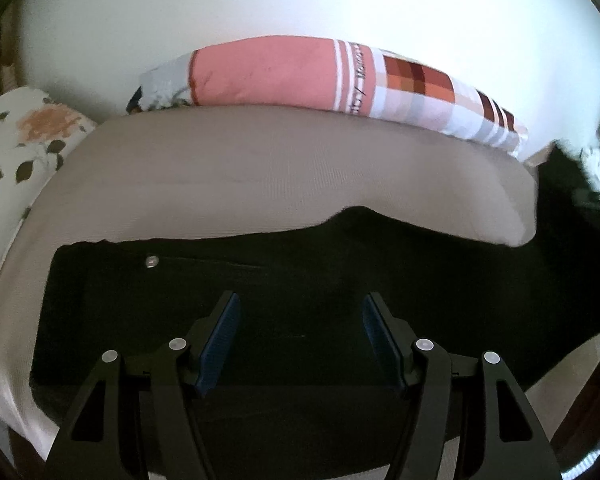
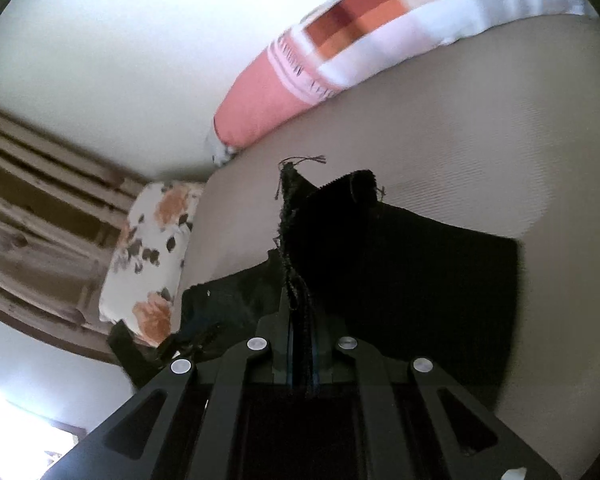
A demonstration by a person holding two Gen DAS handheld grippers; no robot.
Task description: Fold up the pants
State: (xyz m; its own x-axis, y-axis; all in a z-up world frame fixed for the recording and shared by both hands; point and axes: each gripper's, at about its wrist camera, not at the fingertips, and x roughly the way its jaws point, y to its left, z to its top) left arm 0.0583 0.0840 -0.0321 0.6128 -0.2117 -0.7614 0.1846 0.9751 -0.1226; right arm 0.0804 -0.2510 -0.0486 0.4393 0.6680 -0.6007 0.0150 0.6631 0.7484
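Black pants point(image 1: 340, 272) lie across a beige bed sheet point(image 1: 260, 168). A metal button point(image 1: 152, 261) marks the waist at the left. My left gripper point(image 1: 300, 312) is open just above the waist, with blue pads point(image 1: 220, 340) spread and nothing between them. In the right wrist view my right gripper point(image 2: 300, 320) is shut on a frayed hem of the pants point(image 2: 296, 220) and holds it lifted, the leg point(image 2: 420, 272) draped below onto the sheet point(image 2: 500, 140).
A pink and checked pillow point(image 1: 300, 76) lies along the white wall behind the bed; it also shows in the right wrist view point(image 2: 340, 56). A floral pillow point(image 1: 20, 140) sits at the left by a wooden headboard point(image 2: 40, 216).
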